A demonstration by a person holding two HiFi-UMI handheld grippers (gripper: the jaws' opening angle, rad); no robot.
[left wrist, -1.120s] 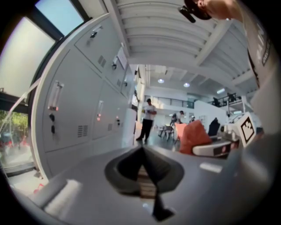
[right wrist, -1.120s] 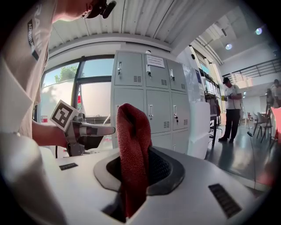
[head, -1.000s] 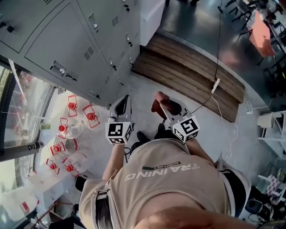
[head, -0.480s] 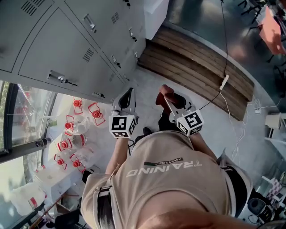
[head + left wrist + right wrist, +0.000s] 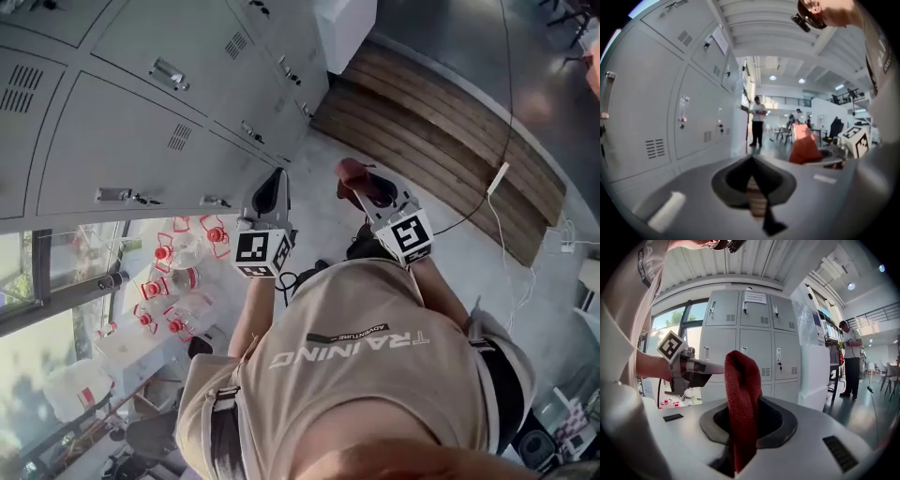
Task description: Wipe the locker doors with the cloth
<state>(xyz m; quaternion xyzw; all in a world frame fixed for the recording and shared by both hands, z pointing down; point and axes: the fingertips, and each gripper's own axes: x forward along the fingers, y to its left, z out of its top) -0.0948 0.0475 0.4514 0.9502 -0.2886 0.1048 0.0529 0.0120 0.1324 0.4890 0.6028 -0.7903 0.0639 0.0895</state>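
Observation:
The grey locker doors (image 5: 141, 141) fill the upper left of the head view and stand straight ahead in the right gripper view as the lockers (image 5: 750, 343). A dark red cloth (image 5: 742, 394) stands up between the jaws of my right gripper (image 5: 364, 190), which is shut on it. In the head view the cloth (image 5: 349, 171) is held in the air a short way off the lockers. My left gripper (image 5: 272, 183) is beside it, nearer the lockers, shut with nothing in it. In the left gripper view its jaws meet at a point, and the lockers (image 5: 661, 112) run along the left.
Water bottles with red caps (image 5: 173, 277) lie on the floor by the window, below the lockers. A wooden platform (image 5: 441, 103) and a cable with a power strip (image 5: 498, 177) lie to the right. A white cabinet (image 5: 811, 343) stands beside the lockers. People stand far off (image 5: 758, 119).
The view has swung so that the lockers fill more of the upper left. Both grippers have moved slightly up and right, still side by side, with the cloth still held.

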